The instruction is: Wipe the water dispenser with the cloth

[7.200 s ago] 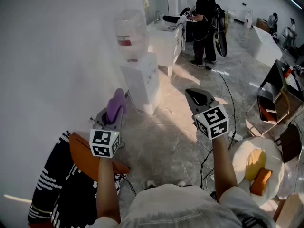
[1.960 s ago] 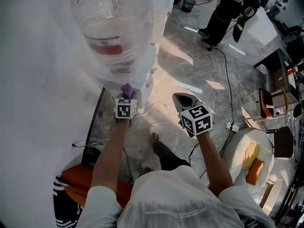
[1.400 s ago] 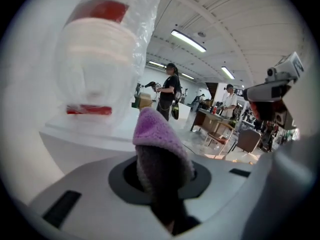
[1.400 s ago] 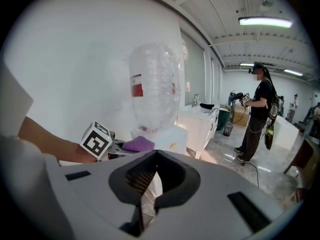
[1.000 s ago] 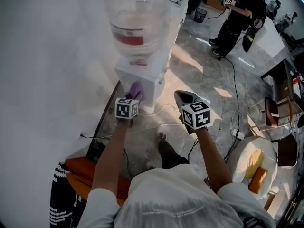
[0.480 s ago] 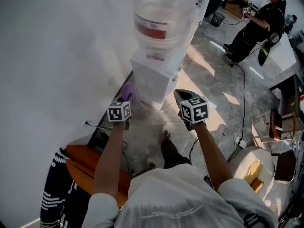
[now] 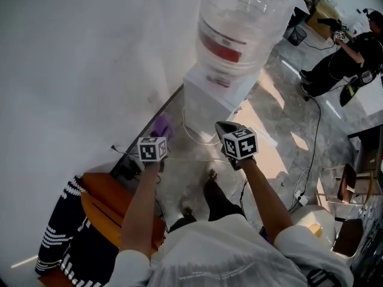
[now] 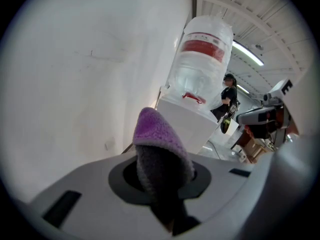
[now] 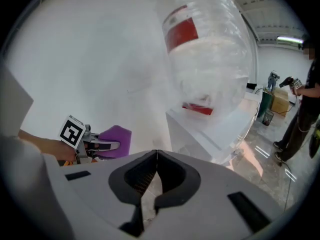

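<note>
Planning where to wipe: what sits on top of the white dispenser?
A large clear bottle with a red label stands on the dispenser, hiding the middle of its top.

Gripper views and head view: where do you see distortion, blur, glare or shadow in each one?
Left gripper view: fisheye circle with black corners; the cloth is purple on top, its lower part dark in shadow. Right gripper view: same fisheye; the bottle looks smeared and washed out against a bright wall. Head view: a sunlit patch glares on the floor beside the dispenser.
</note>
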Demonstrator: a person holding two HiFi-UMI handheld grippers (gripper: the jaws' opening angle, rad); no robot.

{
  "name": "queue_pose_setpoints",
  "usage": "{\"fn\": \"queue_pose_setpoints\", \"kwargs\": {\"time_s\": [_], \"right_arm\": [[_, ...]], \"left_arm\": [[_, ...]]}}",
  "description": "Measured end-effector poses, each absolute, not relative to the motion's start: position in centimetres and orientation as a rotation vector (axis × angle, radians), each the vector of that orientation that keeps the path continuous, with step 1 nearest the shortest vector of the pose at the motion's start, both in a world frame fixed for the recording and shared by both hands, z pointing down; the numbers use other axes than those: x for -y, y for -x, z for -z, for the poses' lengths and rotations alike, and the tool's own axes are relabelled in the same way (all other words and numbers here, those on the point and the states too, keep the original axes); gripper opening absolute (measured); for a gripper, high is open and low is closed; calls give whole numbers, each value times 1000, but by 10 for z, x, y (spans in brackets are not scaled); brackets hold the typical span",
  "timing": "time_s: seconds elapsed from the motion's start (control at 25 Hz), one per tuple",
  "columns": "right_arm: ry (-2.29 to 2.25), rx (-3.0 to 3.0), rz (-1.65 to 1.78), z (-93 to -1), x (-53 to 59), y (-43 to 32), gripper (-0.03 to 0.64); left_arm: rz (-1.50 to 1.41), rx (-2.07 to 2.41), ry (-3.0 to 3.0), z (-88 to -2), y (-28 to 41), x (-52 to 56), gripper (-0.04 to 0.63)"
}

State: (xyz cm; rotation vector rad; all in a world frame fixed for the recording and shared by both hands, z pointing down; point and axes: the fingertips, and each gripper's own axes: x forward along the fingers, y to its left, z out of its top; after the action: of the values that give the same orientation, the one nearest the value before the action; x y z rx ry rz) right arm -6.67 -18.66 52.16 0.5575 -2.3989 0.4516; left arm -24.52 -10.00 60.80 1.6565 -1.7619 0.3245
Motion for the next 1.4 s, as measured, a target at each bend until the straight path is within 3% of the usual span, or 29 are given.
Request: {"fn": "queue_pose_setpoints", "kwargs": {"time_s": [0.48, 0.76, 1.4], "right_arm": [[-449, 2262, -492, -587, 219, 109, 15], [-489, 2263, -567, -617, 226, 122, 14], [-1043, 2112, -798, -695, 206, 32, 14]], "left_arm": [[-309, 1757, -1552, -659, 264, 144, 71], [-467, 1701, -1659, -674, 266, 175, 71], [-573, 1544, -1848, -736, 280, 276, 71]]}}
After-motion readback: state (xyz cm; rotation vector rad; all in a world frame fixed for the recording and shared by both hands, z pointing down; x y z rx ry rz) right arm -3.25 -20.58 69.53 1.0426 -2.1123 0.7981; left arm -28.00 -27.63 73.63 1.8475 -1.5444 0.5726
